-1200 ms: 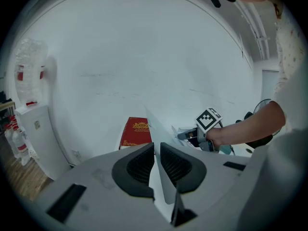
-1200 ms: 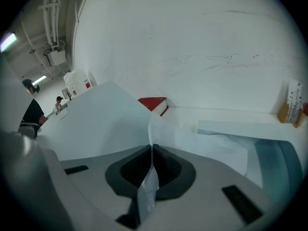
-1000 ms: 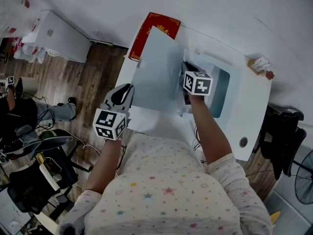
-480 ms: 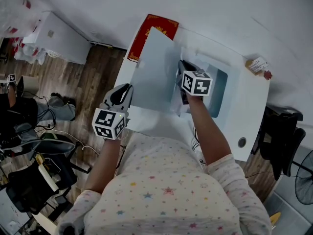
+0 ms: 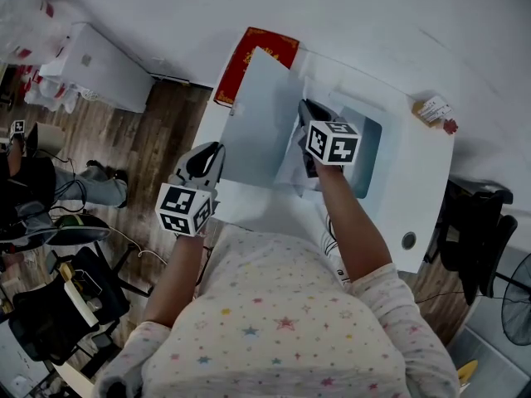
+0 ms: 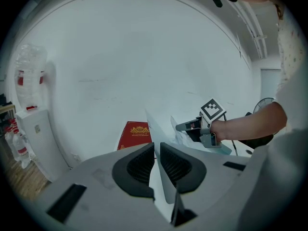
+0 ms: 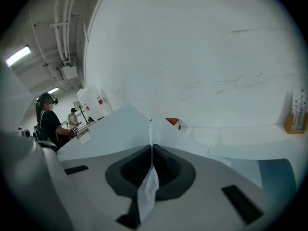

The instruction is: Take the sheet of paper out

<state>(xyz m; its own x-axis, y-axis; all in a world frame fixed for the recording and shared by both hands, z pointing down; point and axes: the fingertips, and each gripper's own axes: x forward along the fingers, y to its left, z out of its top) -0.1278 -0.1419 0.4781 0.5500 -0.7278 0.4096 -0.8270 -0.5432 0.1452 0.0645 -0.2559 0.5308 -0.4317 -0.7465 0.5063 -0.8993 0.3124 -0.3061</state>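
With the sheet of paper [image 7: 161, 131] pinched in the closed right gripper [image 7: 150, 147] above the bench [image 5: 415, 189], and the folder cover [image 5: 261, 123] clamped upright by the left gripper [image 6: 157, 150], the sheet could be creased or torn if pulled askew.

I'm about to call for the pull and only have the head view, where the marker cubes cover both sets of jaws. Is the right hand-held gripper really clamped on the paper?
Observer: Yes. The right gripper view shows the right hand-held gripper shut on the white sheet of paper, which passes straight between its jaws.
Operator: And the left one?
Observer: The left gripper view shows the left hand-held gripper shut on the thin edge of the pale folder cover, with nothing else between its jaws.
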